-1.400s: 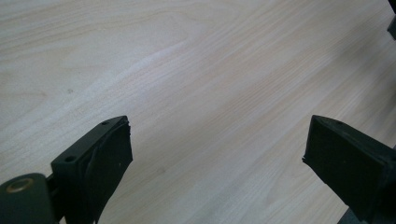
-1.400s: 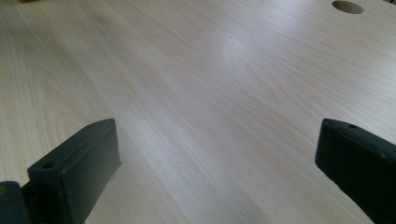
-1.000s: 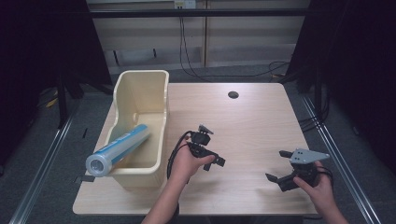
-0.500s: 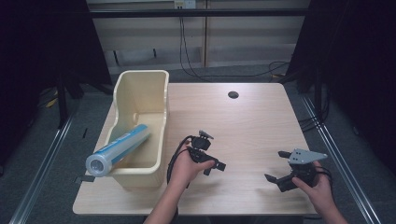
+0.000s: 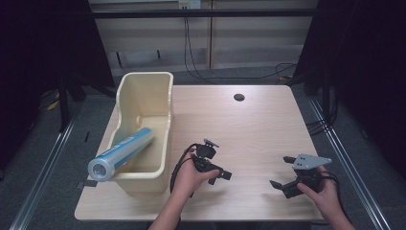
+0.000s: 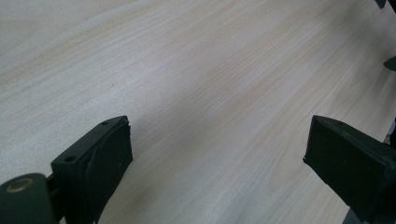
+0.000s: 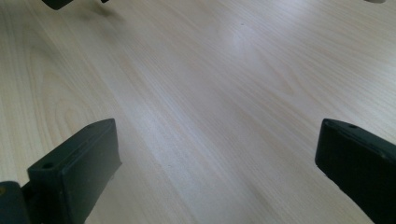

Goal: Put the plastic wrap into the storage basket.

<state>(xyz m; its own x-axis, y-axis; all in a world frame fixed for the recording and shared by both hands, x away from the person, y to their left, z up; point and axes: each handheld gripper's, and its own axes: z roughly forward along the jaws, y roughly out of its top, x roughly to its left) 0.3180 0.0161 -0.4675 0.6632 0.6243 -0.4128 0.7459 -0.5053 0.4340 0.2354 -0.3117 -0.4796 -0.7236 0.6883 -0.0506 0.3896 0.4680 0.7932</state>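
Pale wooden table [image 5: 249, 120] | cream plastic bin [image 5: 143, 124] at its left edge | blue-and-white roll [image 5: 119, 154] leans out over bin's near rim | your left gripper [image 5: 221, 173] just right of bin, jaws wide, empty | right gripper [image 5: 282, 184] well right, jaws wide, empty | step looks finished or unstarted; next reach toward roll.

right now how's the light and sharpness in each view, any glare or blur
High view: table evenly lit, dark surroundings, slightly soft. Left gripper view: near jaws blurred, wood grain sharper farther off. Right gripper view: pale glare patch on the wood, soft shadow at top left under the left gripper.
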